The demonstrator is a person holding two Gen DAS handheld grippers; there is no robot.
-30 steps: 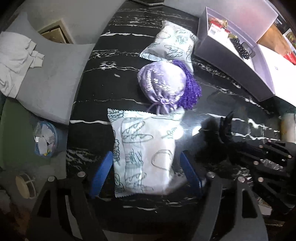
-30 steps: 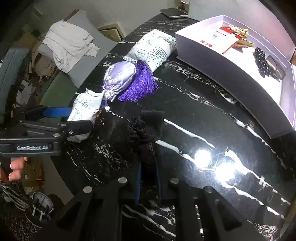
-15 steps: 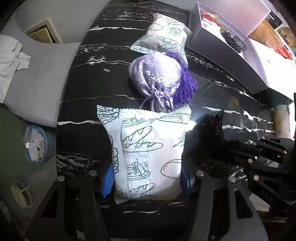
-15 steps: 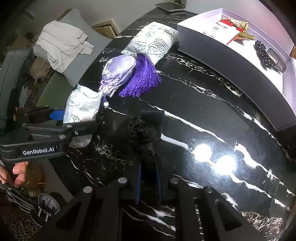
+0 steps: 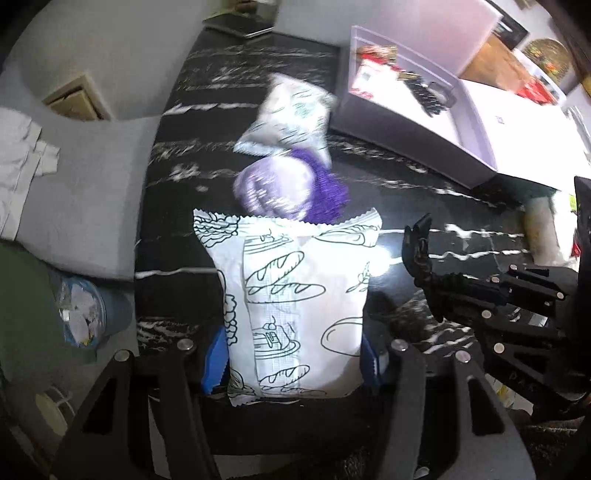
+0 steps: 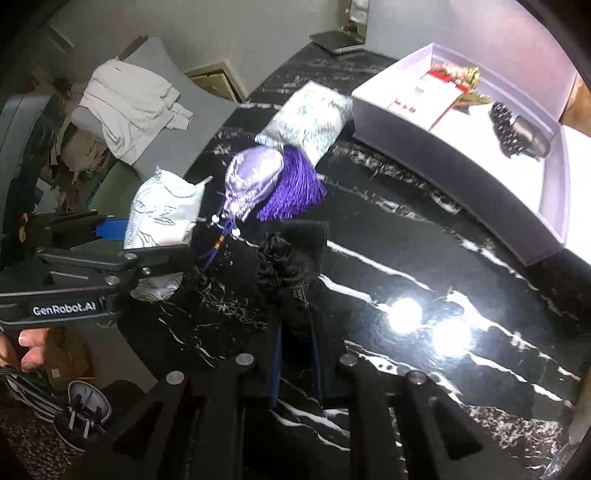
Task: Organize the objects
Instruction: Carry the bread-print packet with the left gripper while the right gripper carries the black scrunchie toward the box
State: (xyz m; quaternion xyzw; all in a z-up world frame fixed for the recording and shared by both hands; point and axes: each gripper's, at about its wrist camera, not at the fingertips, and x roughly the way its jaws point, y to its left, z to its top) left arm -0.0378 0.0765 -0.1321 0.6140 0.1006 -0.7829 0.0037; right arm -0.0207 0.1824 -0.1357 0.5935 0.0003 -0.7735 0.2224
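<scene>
My left gripper (image 5: 291, 354) is shut on a white snack packet with bread drawings (image 5: 291, 295) and holds it above the black marble table (image 5: 177, 258); it also shows in the right wrist view (image 6: 162, 218). My right gripper (image 6: 295, 339) is shut on a black fabric pouch (image 6: 291, 254), seen from the left wrist view too (image 5: 421, 251). A purple satin pouch with a tassel (image 6: 258, 177) lies on the table beyond, with a second white packet (image 6: 310, 118) behind it.
An open lilac box (image 6: 443, 162) with a red card, a black beaded item and small things stands at the table's far right. A grey chair with a white cloth (image 6: 125, 107) stands left of the table. A flat device (image 5: 240, 26) lies at the far edge.
My left gripper has closed on the bread packet and lifted it off the table. My right gripper has stayed shut on the black pouch, shifted slightly.
</scene>
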